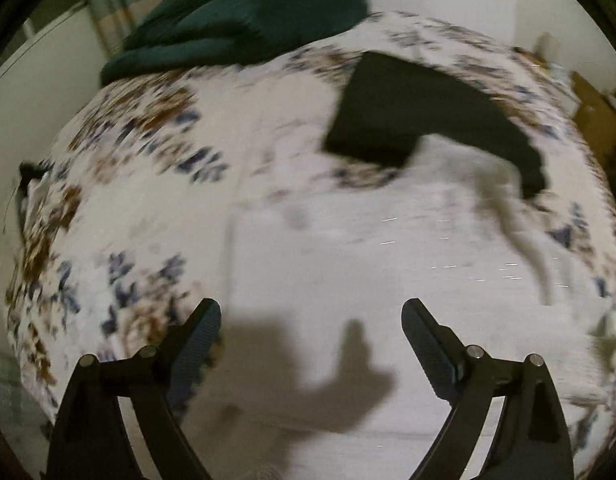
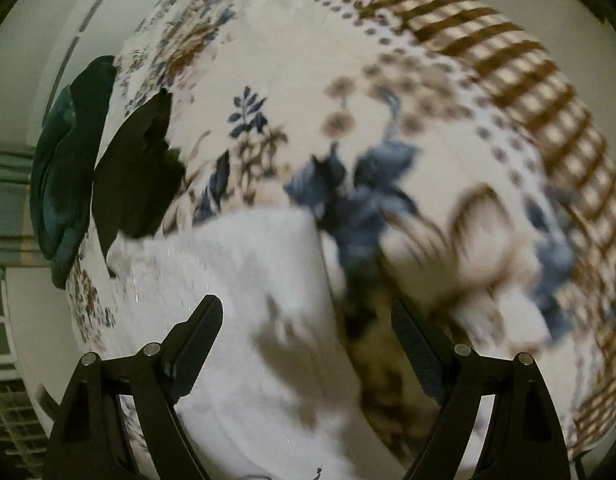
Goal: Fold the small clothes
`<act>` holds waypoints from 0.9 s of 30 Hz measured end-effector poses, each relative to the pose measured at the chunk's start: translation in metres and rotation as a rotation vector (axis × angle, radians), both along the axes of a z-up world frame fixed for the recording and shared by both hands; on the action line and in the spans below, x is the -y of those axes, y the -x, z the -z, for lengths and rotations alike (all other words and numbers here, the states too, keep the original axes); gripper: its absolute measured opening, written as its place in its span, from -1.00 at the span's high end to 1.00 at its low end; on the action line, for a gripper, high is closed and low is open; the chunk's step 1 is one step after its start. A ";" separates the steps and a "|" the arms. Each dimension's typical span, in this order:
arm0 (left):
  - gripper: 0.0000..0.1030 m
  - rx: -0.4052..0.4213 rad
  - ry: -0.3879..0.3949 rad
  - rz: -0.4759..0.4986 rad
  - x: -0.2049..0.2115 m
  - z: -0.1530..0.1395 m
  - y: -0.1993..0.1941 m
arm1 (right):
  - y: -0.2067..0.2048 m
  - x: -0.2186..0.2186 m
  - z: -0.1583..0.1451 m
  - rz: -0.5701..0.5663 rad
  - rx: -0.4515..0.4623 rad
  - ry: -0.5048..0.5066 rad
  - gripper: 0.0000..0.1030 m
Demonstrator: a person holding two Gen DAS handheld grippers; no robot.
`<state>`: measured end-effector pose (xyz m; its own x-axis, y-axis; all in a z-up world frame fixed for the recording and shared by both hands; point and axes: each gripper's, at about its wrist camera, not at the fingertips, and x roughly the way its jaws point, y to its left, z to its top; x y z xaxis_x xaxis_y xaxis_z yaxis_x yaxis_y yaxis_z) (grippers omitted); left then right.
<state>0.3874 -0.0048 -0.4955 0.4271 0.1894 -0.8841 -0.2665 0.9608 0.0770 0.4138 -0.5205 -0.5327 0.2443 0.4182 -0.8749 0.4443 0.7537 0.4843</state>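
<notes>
A white garment [image 1: 348, 280] lies flat on the flowered bed cover [image 1: 156, 128]; it also shows in the right wrist view [image 2: 236, 280]. A black folded garment [image 1: 412, 112] lies beyond it, seen too in the right wrist view [image 2: 136, 176]. My left gripper [image 1: 311, 320] is open and empty, hovering over the white garment. My right gripper [image 2: 307, 316] is open and empty over the white garment's right edge. Both views are blurred by motion.
A dark green folded cloth [image 1: 244, 20] lies at the far edge of the bed; it also shows in the right wrist view [image 2: 64, 184]. The bed cover [image 2: 428, 120] has a brown checked border [image 2: 528, 80]. Cardboard boxes [image 1: 596, 112] stand to the right.
</notes>
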 end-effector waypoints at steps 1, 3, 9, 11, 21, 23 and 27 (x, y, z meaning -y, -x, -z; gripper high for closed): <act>-0.79 -0.009 -0.001 -0.013 -0.008 0.006 0.002 | -0.016 0.002 0.008 -0.006 -0.008 -0.006 -0.70; -0.79 -0.019 -0.007 -0.028 -0.017 0.016 0.002 | -0.051 0.005 0.033 -0.058 -0.058 0.000 -0.70; -0.79 -0.048 0.013 -0.024 -0.033 0.037 0.000 | -0.088 -0.022 0.083 -0.183 -0.239 -0.025 0.84; -0.79 -0.052 0.021 -0.013 -0.036 0.039 -0.001 | -0.093 -0.033 0.062 -0.200 -0.196 0.079 0.87; -0.79 -0.040 0.040 0.043 -0.044 0.037 -0.007 | -0.139 -0.032 0.052 -0.149 -0.199 0.295 0.87; -0.79 -0.036 0.075 0.039 -0.044 0.030 -0.003 | -0.133 -0.032 0.056 -0.161 -0.229 0.221 0.70; -0.79 -0.005 0.113 0.070 -0.030 0.008 0.022 | -0.088 -0.011 0.021 -0.139 -0.208 0.141 0.05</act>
<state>0.3652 0.0252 -0.5032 0.4313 0.0584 -0.9003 -0.1980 0.9797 -0.0313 0.5021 -0.5094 -0.5537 0.0021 0.3059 -0.9520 0.4112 0.8676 0.2797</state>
